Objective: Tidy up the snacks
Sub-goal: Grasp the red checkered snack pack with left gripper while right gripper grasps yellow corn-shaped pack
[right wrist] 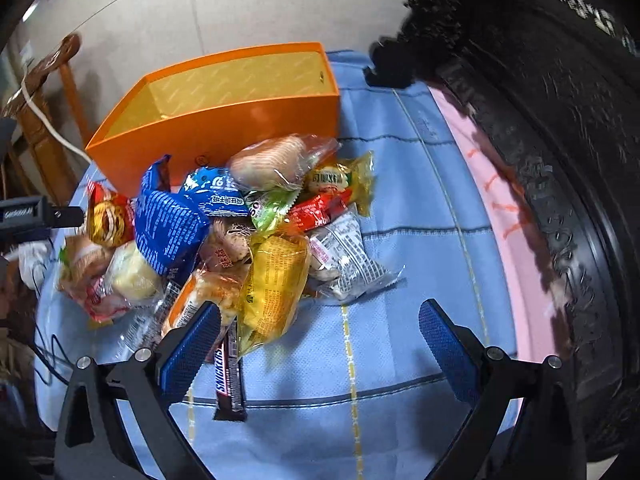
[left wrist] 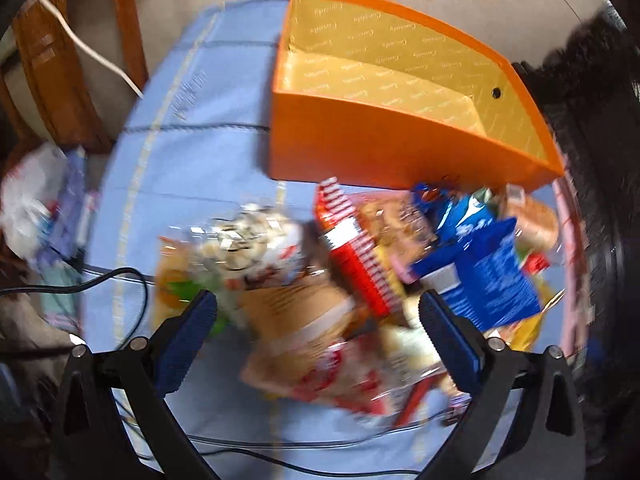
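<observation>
An empty orange box (left wrist: 340, 148) with a gold lining stands on the blue cloth (left wrist: 180, 160); the right wrist view shows the orange box (right wrist: 224, 128) behind a heap of wrapped snacks. In the heap lie a blue packet (right wrist: 168, 228), a yellow packet (right wrist: 272, 284), a bread roll (right wrist: 272, 160) and a Snickers bar (right wrist: 230, 376). My left gripper (left wrist: 318, 312) hangs open above the pile, over a tan packet (left wrist: 288, 312) and a red striped one (left wrist: 352, 248), holding nothing. My right gripper (right wrist: 320, 320) is open at the pile's near right edge, over bare cloth.
A large black tyre-like object (right wrist: 560, 160) with a pink edge (right wrist: 500, 220) curves along the right. Wooden chair parts (left wrist: 48, 72) and a white cable (left wrist: 92, 52) stand at the left. Black cables (left wrist: 100, 280) cross the cloth's left edge. Bags (left wrist: 32, 200) lie beyond.
</observation>
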Motion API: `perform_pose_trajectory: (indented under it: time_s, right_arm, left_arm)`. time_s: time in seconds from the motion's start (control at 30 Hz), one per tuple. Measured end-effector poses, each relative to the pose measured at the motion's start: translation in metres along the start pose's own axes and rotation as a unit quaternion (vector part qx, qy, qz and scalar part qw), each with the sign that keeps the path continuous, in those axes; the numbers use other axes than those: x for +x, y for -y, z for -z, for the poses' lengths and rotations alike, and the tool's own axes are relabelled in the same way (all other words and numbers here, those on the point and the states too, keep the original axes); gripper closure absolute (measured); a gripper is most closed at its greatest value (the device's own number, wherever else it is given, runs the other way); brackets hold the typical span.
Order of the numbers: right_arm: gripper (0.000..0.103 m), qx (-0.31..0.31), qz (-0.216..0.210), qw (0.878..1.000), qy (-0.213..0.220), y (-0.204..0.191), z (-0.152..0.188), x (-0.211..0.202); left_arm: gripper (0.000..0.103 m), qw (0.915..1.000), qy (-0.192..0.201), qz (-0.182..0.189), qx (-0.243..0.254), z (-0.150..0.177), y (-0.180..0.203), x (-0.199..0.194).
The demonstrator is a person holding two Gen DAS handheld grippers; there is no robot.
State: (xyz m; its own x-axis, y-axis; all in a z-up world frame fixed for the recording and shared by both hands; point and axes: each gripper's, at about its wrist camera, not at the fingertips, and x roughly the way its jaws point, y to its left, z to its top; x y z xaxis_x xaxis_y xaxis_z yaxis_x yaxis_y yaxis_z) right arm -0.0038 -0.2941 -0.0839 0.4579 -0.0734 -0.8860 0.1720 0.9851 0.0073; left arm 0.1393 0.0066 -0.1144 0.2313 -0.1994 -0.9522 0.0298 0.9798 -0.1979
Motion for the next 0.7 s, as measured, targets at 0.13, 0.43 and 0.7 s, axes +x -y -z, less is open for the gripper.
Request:
perform_pose_trajectory:
  time_s: [0.13, 0.43, 0.7]
  right_arm:
    - [0.003, -0.002, 0.007, 1.000, -0.009, -0.004, 0.000, 0.004]
    - [0.074, 0.036, -0.013, 0.997, -0.067, 0.019, -0.005, 0.035]
    - [0.091, 0.039, -0.072, 0.990, -0.111, -0.005, -0.017, 0.061]
  left_arm:
    - [0.028, 0.9992, -0.039, 0.006, -0.004, -0.017, 0.015, 0.028]
    - [0.080, 0.9983, -0.055, 0.014, 0.007, -0.028, 0.035, 0.051]
    - [0.081, 0.9980, -0.048, 0.041, -0.006, -0.010, 0.017, 0.036]
